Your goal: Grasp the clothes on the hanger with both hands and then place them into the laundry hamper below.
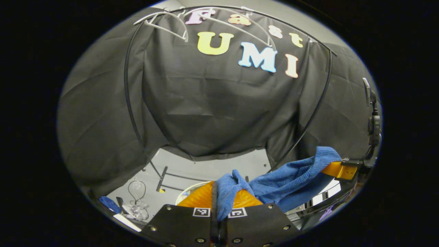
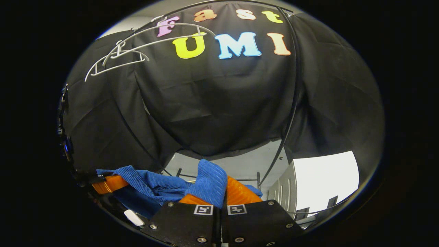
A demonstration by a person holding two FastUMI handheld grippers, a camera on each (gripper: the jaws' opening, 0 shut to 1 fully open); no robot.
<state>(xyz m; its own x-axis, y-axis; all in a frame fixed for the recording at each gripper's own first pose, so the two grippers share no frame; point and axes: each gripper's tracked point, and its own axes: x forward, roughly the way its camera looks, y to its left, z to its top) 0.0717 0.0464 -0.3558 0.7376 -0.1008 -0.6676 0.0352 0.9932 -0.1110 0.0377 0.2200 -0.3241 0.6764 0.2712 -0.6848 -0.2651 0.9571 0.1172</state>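
Both grippers' jaws clamp blue garment [image 1: 274, 187], apparently above hamper [image 1: 187, 192]

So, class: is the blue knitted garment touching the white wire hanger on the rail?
Apart. In the left gripper view the blue knitted garment stretches low between both grippers, while the white wire hanger hangs bare far above it.

The left gripper [image 1: 219, 197] has its orange fingers [image 1: 200, 197] pressed together on a fold of the blue knitted garment [image 1: 288, 178]. Beyond and to the right of them the cloth stretches to the right gripper [image 1: 337, 170], whose orange fingers also clamp it. High above the fingers hangs a bare white hanger [image 1: 171, 24].
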